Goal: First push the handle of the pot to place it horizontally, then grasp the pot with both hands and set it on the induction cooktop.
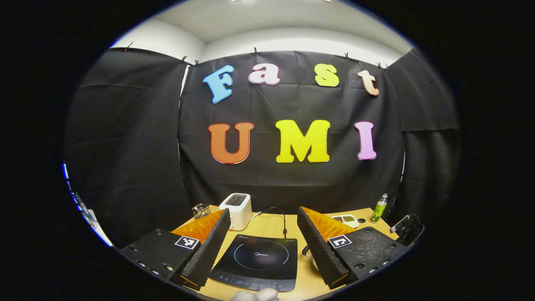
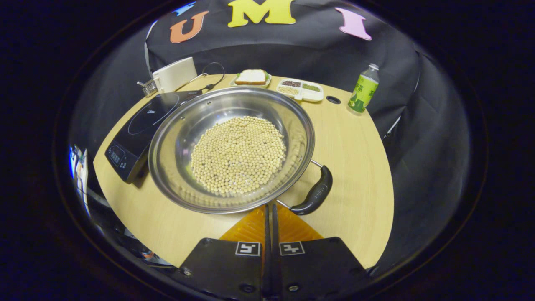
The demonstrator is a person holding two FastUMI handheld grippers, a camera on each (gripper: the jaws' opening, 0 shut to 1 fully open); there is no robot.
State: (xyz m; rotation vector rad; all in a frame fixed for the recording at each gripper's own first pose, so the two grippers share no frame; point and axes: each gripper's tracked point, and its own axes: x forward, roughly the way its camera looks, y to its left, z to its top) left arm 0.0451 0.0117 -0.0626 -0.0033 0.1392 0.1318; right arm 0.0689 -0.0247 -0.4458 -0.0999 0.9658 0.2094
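Left gripper view: left gripper [image 1: 263, 244] with jaws wide above the cooktop [image 1: 257, 261] on the desk [image 1: 271, 223]. Right gripper view: right gripper [image 2: 271, 217] with jaws closed, empty, by the handle [image 2: 314, 195]; pot [image 2: 232, 148] of beans mid-desk, beside cooktop.

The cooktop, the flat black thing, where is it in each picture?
Left gripper view: the cooktop lies low in the middle, between the left gripper's open fingers.
Right gripper view: the cooktop sits left, beside the pot.
Shared landmark: the white toaster behind it.
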